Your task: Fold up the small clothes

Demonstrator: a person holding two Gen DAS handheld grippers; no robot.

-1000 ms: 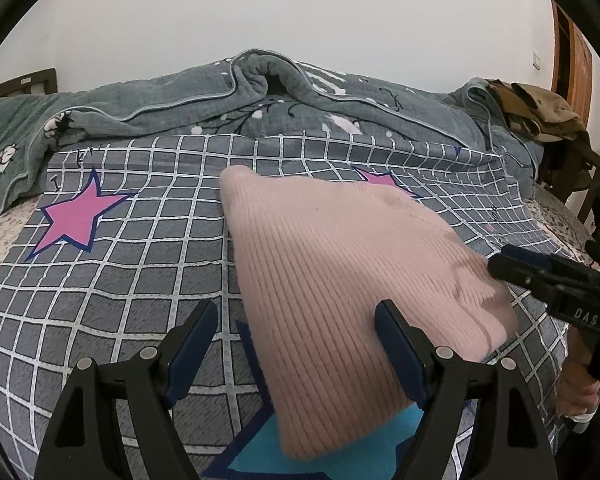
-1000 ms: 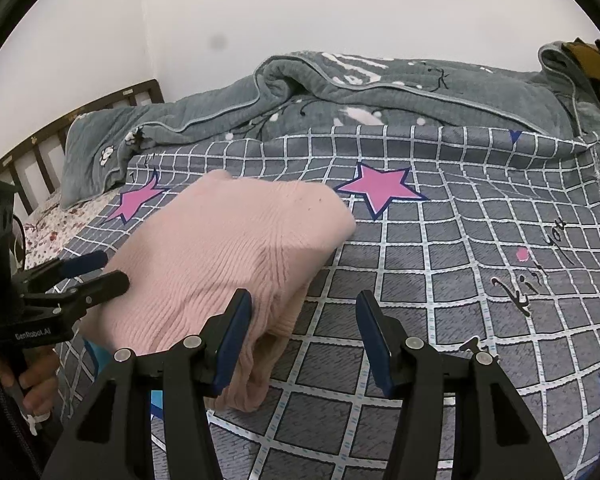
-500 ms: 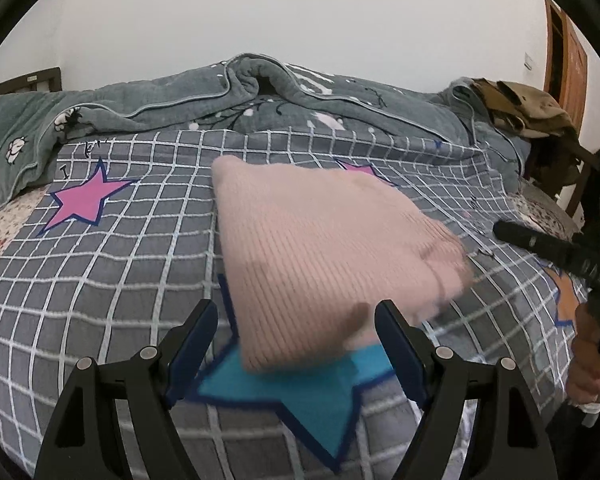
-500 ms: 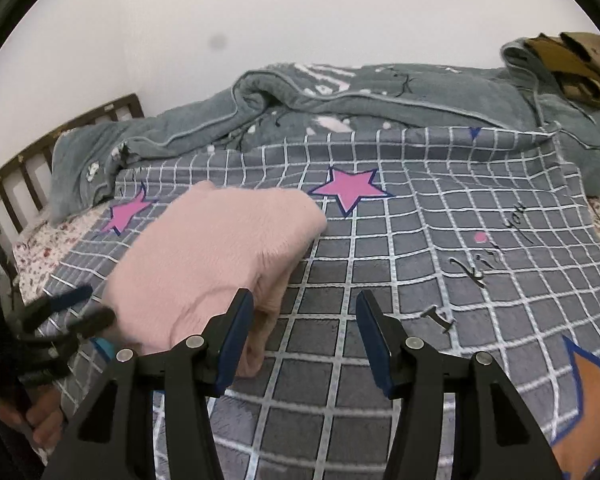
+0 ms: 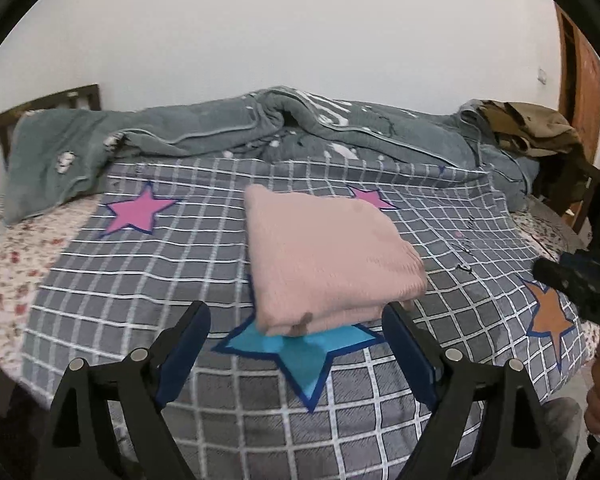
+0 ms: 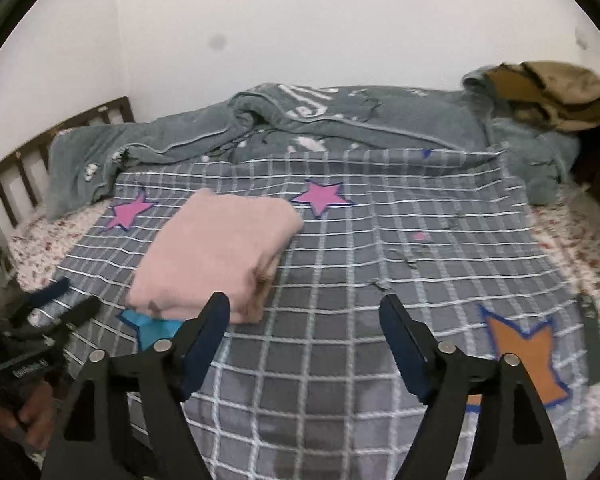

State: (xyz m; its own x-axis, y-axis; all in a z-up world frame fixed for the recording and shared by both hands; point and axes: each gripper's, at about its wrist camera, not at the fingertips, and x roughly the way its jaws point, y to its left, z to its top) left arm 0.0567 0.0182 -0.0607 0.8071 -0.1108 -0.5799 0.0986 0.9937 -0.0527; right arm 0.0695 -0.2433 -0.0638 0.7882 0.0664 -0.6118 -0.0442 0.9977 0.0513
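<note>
A pink knit garment (image 5: pixel 324 256) lies folded into a compact rectangle on the grey checked bedspread (image 5: pixel 140 288), over a blue star. It also shows in the right wrist view (image 6: pixel 216 252). My left gripper (image 5: pixel 296 328) is open and empty, held back from the garment's near edge. My right gripper (image 6: pixel 304 320) is open and empty, to the right of the garment and back from it. The right gripper shows at the right edge of the left wrist view (image 5: pixel 580 288). The left gripper shows at the lower left of the right wrist view (image 6: pixel 52 312).
A rumpled grey-green duvet (image 5: pixel 220 132) lies along the back of the bed. Brown clothes (image 5: pixel 532 132) are piled at the back right. A wooden headboard (image 6: pixel 16 172) stands at the left. An orange star (image 6: pixel 524 344) marks the bedspread's near right.
Both grippers have pulled back and up from the pink garment, so more of the bed shows. The garment stays folded on the bedspread.
</note>
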